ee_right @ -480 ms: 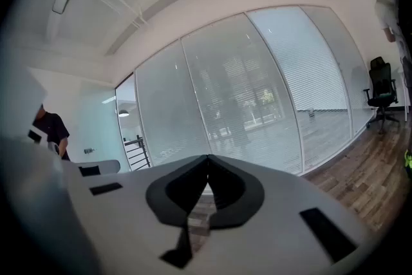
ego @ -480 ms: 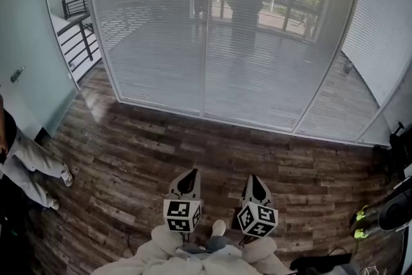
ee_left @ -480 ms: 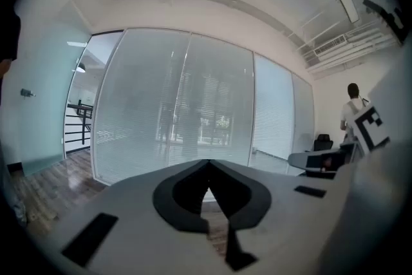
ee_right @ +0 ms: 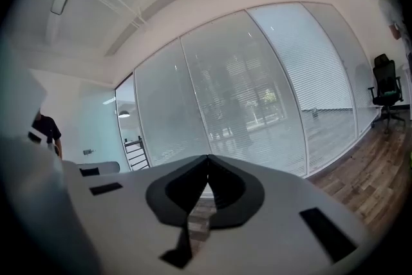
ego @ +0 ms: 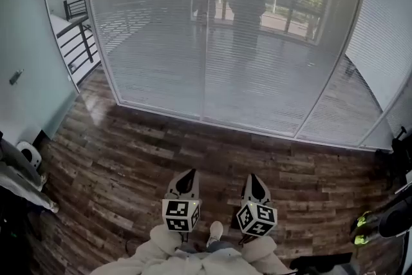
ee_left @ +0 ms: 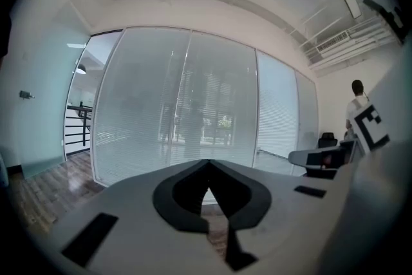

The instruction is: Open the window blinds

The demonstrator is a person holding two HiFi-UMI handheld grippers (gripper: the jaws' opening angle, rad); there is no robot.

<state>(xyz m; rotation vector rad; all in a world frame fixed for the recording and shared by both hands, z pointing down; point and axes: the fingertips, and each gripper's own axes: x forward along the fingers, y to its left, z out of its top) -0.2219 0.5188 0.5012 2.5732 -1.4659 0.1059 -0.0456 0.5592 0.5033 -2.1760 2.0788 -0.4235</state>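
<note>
Lower centre: my left claw (ego: 187, 174) and right claw (ego: 256, 178), both pressed together (empty), unmoved since a moment ago; the white slatted window blinds (ego: 212, 42) at upper centre remain well apart, approach seemingly not begun.

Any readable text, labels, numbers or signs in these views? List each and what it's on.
None readable.
The marker cubes on the left gripper and right gripper show only black-and-white square patterns, no letters.
Blinds and floor: no print.
</note>
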